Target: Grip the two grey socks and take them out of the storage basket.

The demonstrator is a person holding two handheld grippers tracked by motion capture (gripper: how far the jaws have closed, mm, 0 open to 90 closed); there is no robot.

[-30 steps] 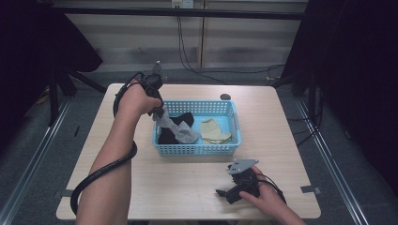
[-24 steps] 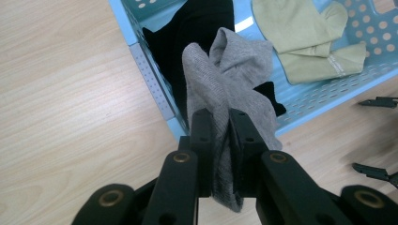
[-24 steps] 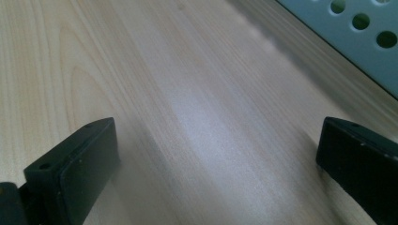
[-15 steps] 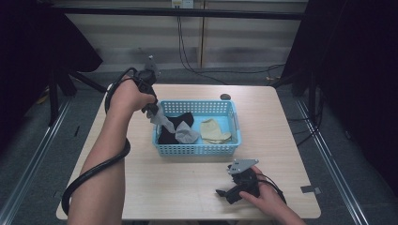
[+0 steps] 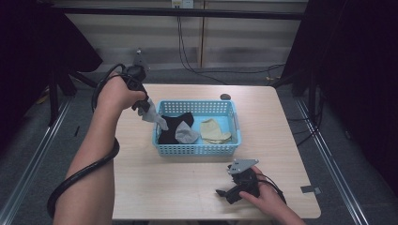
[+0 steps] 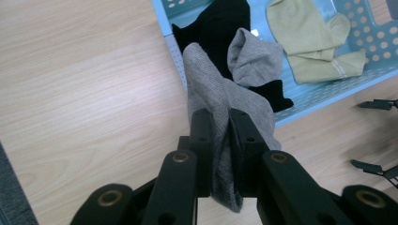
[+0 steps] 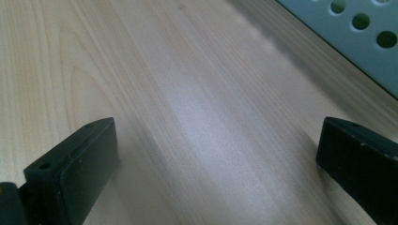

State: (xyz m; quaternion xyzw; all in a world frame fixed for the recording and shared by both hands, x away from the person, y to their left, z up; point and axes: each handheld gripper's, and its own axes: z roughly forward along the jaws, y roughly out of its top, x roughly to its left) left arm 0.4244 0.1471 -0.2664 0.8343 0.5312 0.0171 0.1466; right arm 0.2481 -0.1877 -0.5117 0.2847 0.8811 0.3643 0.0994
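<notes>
Two grippers: you hold one in each hand over the wooden table (image 5: 187, 187).
Left gripper (image 5: 144, 107): at about 9 o'clock from the blue basket (image 5: 197, 149), raised over its left edge; its jaws are pinched tight on a grey sock (image 6: 220, 112).
Grey sock: it hangs from your left jaws, draping over the basket's left rim, and its far end folds back onto the black sock (image 6: 225, 23) inside.
Black sock: it lies in the left part of the basket, under the grey one.
Beige sock (image 5: 213, 131): it lies flat in the right part of the basket, at 3 o'clock from the black sock.
Right gripper (image 5: 224, 193): it rests low on the table at 5 o'clock from the basket, well apart from it; its jaws stand wide with bare wood between them.
</notes>
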